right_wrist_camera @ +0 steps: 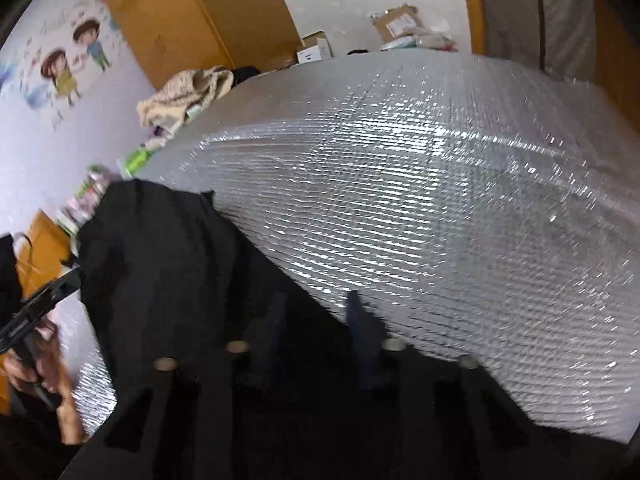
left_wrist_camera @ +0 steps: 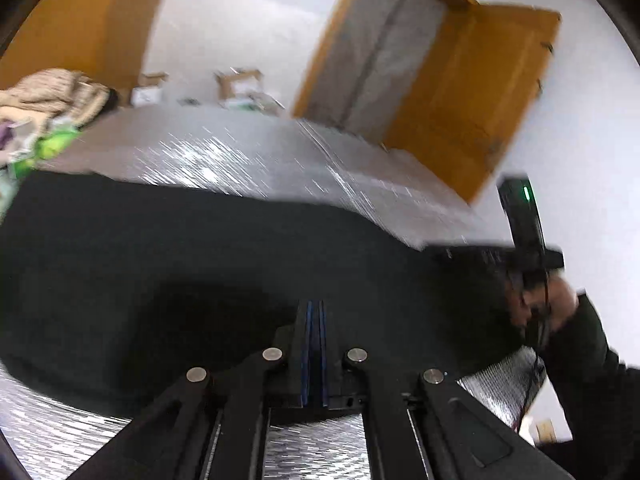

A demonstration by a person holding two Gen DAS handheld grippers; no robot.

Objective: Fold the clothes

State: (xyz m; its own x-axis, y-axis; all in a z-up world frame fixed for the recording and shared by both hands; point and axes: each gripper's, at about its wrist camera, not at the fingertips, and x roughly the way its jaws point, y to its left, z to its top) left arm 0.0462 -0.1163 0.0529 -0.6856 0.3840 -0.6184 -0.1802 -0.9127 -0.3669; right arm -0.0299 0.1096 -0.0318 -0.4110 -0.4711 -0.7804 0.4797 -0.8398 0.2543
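- My left hand-held gripper [left_wrist_camera: 316, 308] was closed, its two blue-lined fingers [left_wrist_camera: 308, 332] pressed flat together at the near edge of a black fabric garment [left_wrist_camera: 160, 248]. I could not tell whether a fold of cloth was pinched between them.
- The black fabric garment lay spread across the near left part of a desk covered in a silver quilted foil sheet [right_wrist_camera: 420, 200]. One side draped over the desk's front edge, and the far edge ran straight across the foil.
- My right hand-held gripper [right_wrist_camera: 318, 320] pointed down at the garment's right border, where black cloth met bare foil. Its jaws stood apart, blurred, with the cloth lying beneath and between them; no pad could be seen pressing on it.
- From the left wrist view, my right hand [left_wrist_camera: 556, 308], in a dark sleeve, gripped its tool's handle at the garment's far right side, a small green light [left_wrist_camera: 527, 194] glowing on the body.
- From the right wrist view, my left hand [right_wrist_camera: 44, 384] appeared at the lower left, wrapped round the other tool beside the hanging cloth.
- A heap of beige knitted clothes [right_wrist_camera: 188, 88] sat at the desk's far left corner, well apart from the garment.
- Behind stood an orange wooden door [left_wrist_camera: 472, 92], open cardboard boxes [right_wrist_camera: 394, 20] on the floor, and a cartoon wall sticker of two children [right_wrist_camera: 72, 60].
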